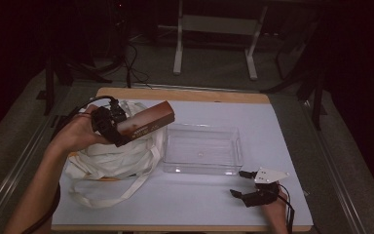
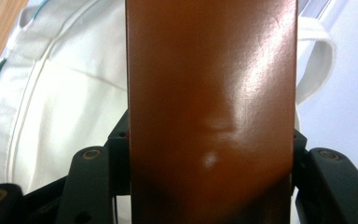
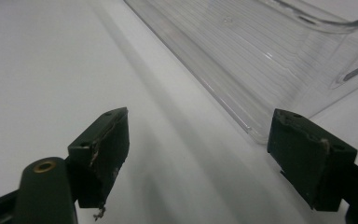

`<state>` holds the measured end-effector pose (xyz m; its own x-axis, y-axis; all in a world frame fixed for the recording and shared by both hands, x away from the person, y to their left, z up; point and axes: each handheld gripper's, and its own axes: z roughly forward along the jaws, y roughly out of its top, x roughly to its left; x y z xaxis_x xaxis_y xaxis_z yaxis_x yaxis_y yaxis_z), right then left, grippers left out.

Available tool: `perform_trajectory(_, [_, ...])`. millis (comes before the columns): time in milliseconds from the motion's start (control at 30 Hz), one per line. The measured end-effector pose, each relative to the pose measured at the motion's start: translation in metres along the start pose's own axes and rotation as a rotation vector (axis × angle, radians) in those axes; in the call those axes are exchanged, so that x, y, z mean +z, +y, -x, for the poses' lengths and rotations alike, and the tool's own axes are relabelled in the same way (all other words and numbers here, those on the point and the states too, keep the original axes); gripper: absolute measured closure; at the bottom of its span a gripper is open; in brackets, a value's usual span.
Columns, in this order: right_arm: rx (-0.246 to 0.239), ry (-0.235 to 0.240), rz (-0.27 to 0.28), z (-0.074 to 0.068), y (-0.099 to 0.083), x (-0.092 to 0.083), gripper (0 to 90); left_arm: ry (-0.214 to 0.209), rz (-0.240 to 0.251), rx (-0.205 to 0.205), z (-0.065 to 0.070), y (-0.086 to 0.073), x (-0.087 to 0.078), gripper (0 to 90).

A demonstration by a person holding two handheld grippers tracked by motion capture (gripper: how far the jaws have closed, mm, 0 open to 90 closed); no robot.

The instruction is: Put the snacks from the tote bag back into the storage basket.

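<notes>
The left gripper (image 1: 111,127) is up off the table at about nine o'clock, jaws clamped on the near end of a long brown box (image 1: 145,122), which juts out toward two o'clock over the white cloth bag (image 1: 112,156). Risk here, to my eye: it's held at one end only, so the free end could swing or droop, and that glossy card could slide out of the pinch. If it's headed for the clear plastic bin (image 1: 202,148) at centre, a tilted box could catch the rim. The box itself: slim, rectangular, shiny reddish-brown, with a bright glare patch in the left gripper view (image 2: 209,112). Down at five o'clock, the right gripper (image 1: 253,187) rests low, jaws spread wide and empty, near the bin's front corner.
</notes>
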<state>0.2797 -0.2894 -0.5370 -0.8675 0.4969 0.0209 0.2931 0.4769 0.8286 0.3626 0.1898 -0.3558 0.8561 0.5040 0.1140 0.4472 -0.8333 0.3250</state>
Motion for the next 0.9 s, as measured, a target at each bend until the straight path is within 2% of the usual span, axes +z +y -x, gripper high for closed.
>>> perform_trajectory(200, [0.003, 0.001, 0.010, 0.000, 0.000, -0.001, 20.6, -0.009, 0.022, 0.028, 0.005, 0.014, 0.000, 43.7])
perform_trajectory(633, [0.001, 0.002, 0.024, 0.000, -0.001, -0.002, 20.6, -0.011, 0.003, 0.117, 0.018, 0.041, 0.008, 43.7])
perform_trajectory(833, [0.002, 0.001, 0.024, 0.000, -0.001, -0.002, 20.6, -0.014, 0.011, 0.129, 0.020, 0.046, 0.011, 43.7])
perform_trajectory(900, [0.002, 0.002, 0.026, 0.001, -0.001, -0.002, 20.6, -0.010, 0.030, 0.136, 0.022, 0.050, 0.014, 43.8])
